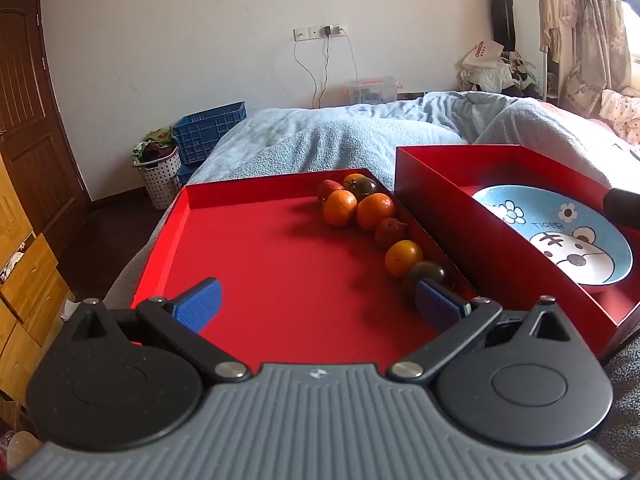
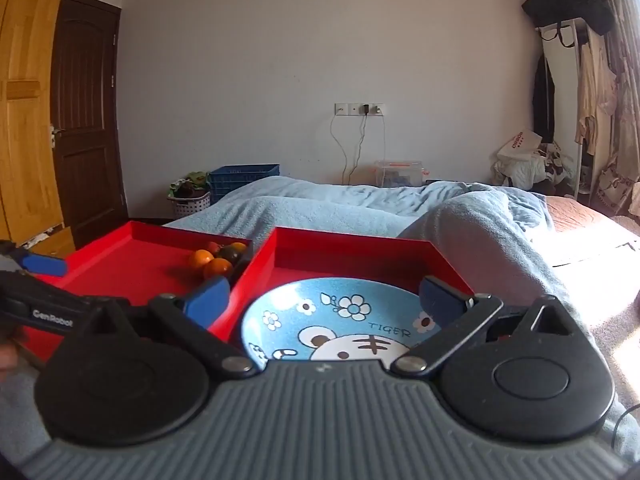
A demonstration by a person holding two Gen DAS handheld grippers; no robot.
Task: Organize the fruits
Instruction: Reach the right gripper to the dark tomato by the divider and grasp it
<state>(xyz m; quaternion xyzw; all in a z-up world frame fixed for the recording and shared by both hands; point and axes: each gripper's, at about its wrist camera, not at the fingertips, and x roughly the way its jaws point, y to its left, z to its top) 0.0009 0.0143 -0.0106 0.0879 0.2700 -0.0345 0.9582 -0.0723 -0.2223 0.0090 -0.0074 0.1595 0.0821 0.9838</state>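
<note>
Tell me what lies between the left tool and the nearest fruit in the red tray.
Only bare red tray floor, seen in the left wrist view. The open left tool holds nothing; the dark green tomato sits just beyond its right finger.

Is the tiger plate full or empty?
Empty. The blue tiger plate shows its whole picture in both views, with no fruit on it. The fruits all lie in the other red tray.

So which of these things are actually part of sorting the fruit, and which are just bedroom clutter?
Part of the job:
- round orange and dark fruits
- shallow red tray holding them
- second red tray
- blue tiger-print plate
- both open grippers

Just lying about:
- blue plastic crate
- white laundry basket
- pale blue blanket
</note>
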